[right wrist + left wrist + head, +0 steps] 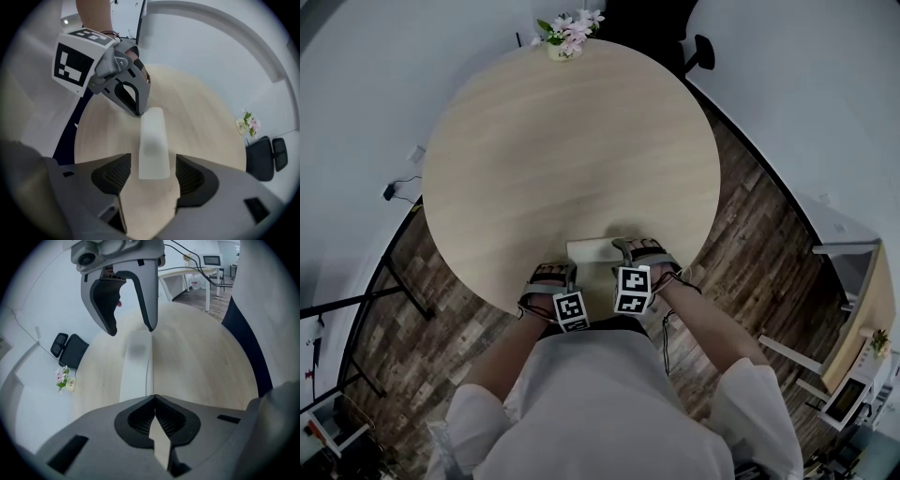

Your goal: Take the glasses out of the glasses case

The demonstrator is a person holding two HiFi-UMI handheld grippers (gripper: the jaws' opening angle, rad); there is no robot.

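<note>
Located the glasses case at six o'clock on the round surface, lying flat near the edge closest to the person, lid down; saw no glasses, so judged them still inside.

Found the left gripper with fingers pressed together, tips set at one end of the case. Could not tell whether a thin lip is pinched between them or the tips merely bear on it. Judged the purpose as anchoring: keeps the light case from sliding or lifting while the other end is worked.

Found the right gripper with fingers spread wide, straddling the opposite end of the case, pads clear of its sides on both flanks (nothing gripped yet). Judged this as a line-up for closing on the lid or body, pointed steeply down so the fingers can drop past the edges.

Noted the surface as pale wood grain, bare apart from the case and a small pot of flowers at twelve o'clock on the far rim. Recorded a black chair beyond at one o'clock, dark plank floor from three through nine o'clock, pale walls around.
</note>
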